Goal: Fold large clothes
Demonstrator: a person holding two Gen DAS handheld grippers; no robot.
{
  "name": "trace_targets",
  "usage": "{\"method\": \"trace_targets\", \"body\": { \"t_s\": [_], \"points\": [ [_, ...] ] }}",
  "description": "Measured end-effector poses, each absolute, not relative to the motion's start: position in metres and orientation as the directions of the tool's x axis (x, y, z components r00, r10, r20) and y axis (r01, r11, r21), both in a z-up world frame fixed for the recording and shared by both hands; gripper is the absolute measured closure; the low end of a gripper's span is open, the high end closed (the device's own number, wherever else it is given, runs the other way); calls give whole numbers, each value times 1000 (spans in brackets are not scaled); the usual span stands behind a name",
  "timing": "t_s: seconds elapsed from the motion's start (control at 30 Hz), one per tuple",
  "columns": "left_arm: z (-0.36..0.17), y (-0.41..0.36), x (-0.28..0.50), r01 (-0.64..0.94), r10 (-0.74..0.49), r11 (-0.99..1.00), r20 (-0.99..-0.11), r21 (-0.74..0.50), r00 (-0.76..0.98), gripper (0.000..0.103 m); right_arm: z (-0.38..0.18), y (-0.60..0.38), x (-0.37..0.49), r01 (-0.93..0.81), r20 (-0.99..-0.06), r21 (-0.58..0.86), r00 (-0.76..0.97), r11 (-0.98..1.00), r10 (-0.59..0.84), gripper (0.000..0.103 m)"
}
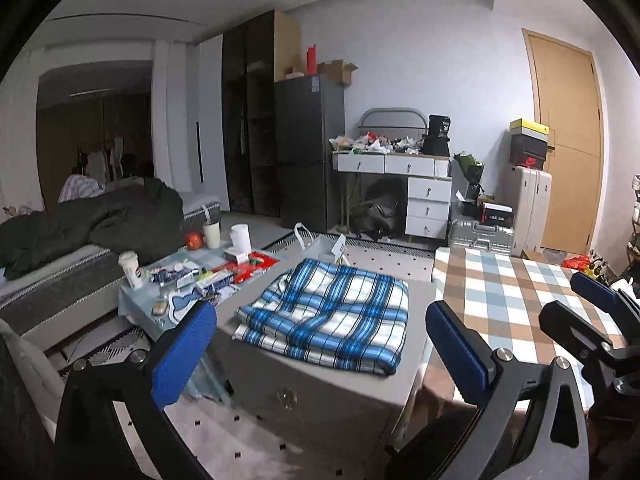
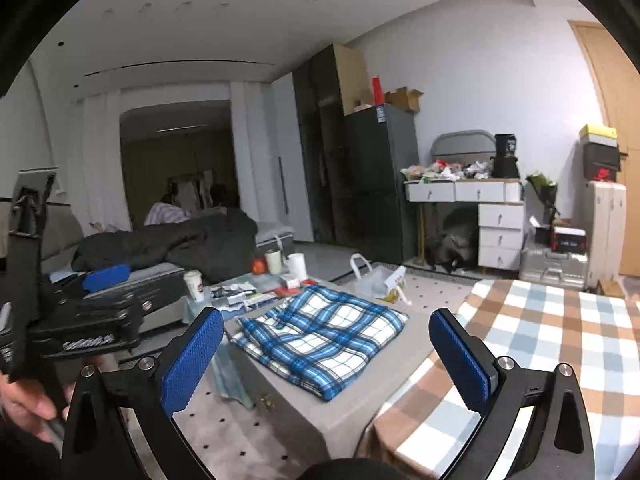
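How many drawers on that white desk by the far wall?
5: two side by side along the white desk top, three stacked below at its right; others may be hidden.

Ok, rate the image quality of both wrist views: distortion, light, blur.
Left wrist view: strong fisheye bending, with a bowed door and black corners; dim, even light; the folded plaid cloth is sharp. Right wrist view: same curvature and dark vignette; the cloth is clear, while the hand at the left edge is soft and shadowed.
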State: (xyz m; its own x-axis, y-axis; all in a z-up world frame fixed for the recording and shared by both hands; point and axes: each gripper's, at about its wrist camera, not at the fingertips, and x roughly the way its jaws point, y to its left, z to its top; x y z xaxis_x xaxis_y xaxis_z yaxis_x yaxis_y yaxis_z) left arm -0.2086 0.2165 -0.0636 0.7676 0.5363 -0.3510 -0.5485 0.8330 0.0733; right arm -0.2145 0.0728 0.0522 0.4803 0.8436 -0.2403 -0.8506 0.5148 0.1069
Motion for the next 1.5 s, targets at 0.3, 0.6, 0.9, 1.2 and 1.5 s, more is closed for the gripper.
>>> {"method": "trace_targets", "body": {
  "t_s": [0.3,0.6,0.9,1.2,1.5],
  "points": [
    [-61,211,-213,-565,558,821,-329,83,762,1,47,71,-230,-842,-234,81,504,533,832,0],
    [-64,204,-215,-557,552,826,-327,88,767,1,45,70,-231,-837,-249,103,501,537,829,0],
    [-64,200,-216,-556,552,826,-325,91,768,1,46,61,-235,-830,-233,100,517,549,824,0],
    [-65,195,-216,-541,534,837,-348,88,770,1,44,57,-232,-826,-236,126,513,549,825,0],
    [-63,193,-214,-530,527,843,-349,97,775,1,44,59,-236,-833,-233,124,504,540,832,0]
  ]
}}
